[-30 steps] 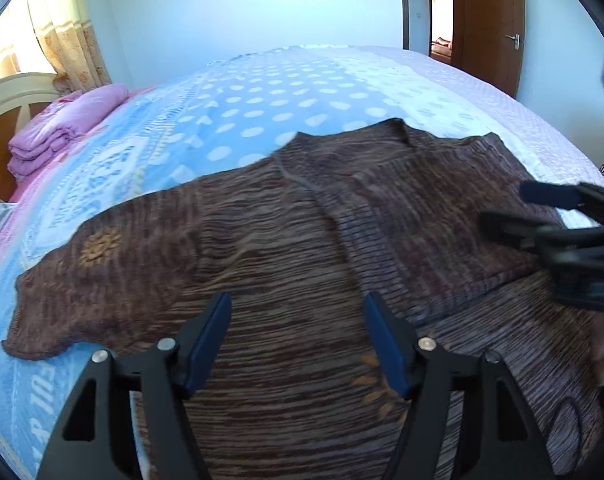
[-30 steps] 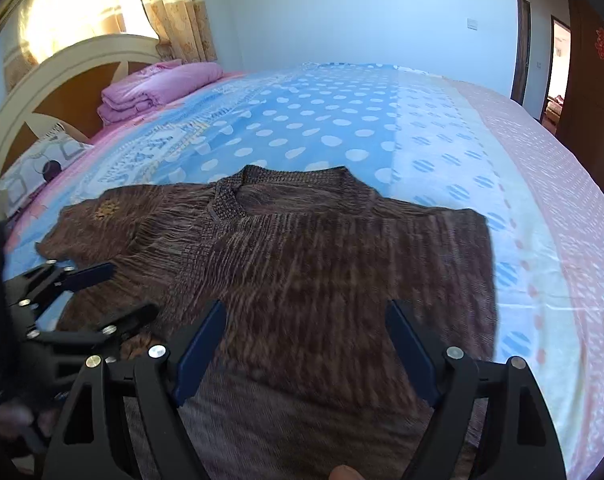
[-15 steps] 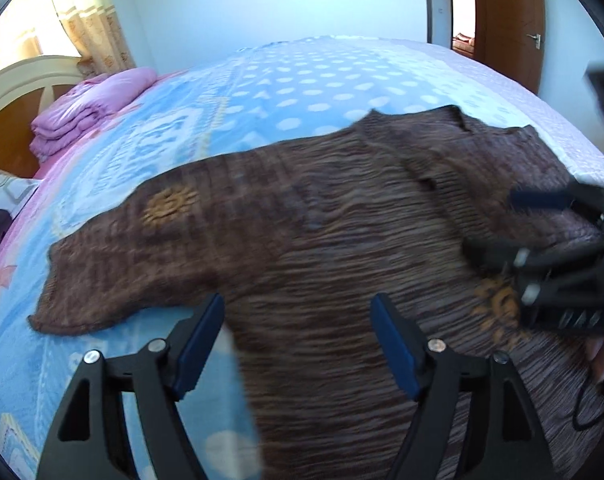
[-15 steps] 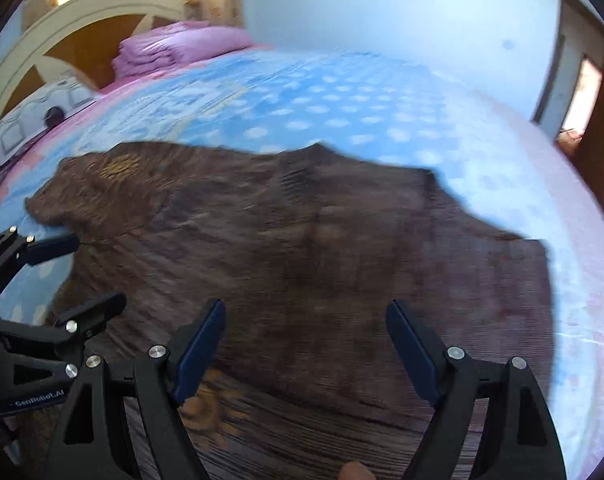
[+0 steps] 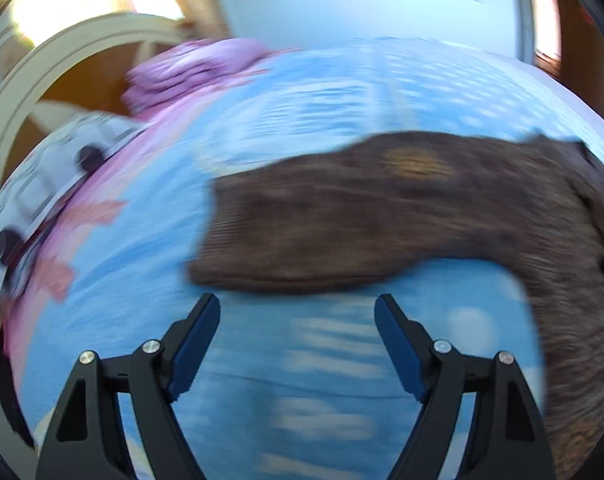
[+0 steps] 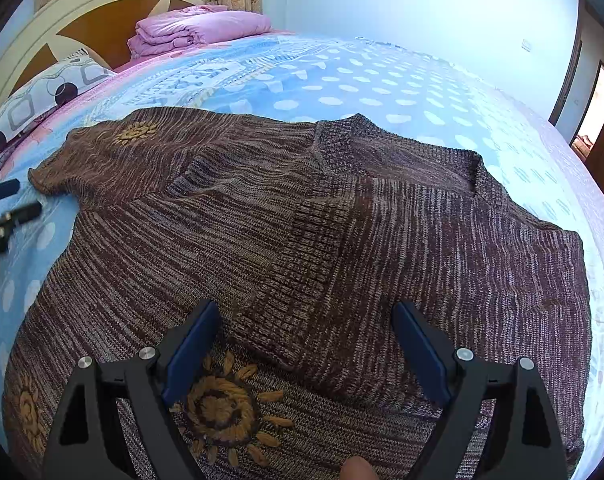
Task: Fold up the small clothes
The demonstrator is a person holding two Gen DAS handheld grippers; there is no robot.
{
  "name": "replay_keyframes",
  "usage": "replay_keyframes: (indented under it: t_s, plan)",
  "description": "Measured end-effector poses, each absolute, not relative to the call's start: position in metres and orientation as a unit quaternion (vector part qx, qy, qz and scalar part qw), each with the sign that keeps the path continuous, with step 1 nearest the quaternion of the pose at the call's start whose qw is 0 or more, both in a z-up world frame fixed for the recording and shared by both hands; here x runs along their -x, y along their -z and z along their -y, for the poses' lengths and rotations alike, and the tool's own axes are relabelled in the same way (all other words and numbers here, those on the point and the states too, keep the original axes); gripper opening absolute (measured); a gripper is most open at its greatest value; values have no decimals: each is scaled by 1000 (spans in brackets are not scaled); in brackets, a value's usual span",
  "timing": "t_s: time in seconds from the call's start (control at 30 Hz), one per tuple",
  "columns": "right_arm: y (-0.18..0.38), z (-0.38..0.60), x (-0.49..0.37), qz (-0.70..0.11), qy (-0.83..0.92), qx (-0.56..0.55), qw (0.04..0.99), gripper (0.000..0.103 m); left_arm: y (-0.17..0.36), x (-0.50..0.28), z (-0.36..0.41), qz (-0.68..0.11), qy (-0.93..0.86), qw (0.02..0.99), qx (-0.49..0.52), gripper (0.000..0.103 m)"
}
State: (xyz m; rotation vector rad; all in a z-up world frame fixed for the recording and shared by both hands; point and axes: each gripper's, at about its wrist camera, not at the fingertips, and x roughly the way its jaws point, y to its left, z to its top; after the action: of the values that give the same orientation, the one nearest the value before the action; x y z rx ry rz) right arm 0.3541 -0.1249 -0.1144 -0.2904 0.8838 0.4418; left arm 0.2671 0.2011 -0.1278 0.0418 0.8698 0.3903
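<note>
The left hand-held gripper, jaws apart and empty, is nearing the sweater sleeve, likely to fold it; the right hand-held gripper is opening above the sweater.

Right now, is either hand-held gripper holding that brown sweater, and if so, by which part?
Nothing is held. The left hand-held gripper is open over bare bedspread near the sweater sleeve; the right hand-held gripper is opening above its body.

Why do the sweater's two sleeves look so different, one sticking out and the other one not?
The left sleeve lies stretched out flat onto the blue bedspread; the right sleeve is folded in across the sweater's body. The left sleeve shows a small orange flower; no flower shows on the folded one. The left tongs hover near the left sleeve's cuff; the right tongs hover over the folded sleeve, opening. Both sleeves are the same brown striped knit.
</note>
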Motion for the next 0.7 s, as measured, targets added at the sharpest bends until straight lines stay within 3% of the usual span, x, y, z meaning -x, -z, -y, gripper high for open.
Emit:
replay_keyframes:
  t_s: [0.2,0.37,0.47,0.57,0.67,0.7]
  plan:
    - [114,125,-354,-421,-210,140,871,89,131,-273,-273,-409,-246,876,72,82]
    - [114,125,-354,-421,-210,140,871,89,137,-291,-289,-410,-227,872,145,71]
    - [114,125,-354,-421,-210,140,871,89,138,-305,-289,-399,-217,876,161,71]
    - [114,125,-354,-421,-210,140,871,89,147,-317,-290,-411,-204,870,178,57]
    - [114,125,-354,-420,-210,140,872,89,150,-321,-283,-412,-211,871,164,56]
    - [114,125,-354,-420,-210,140,872,89,150,-323,-281,-412,-207,872,161,46]
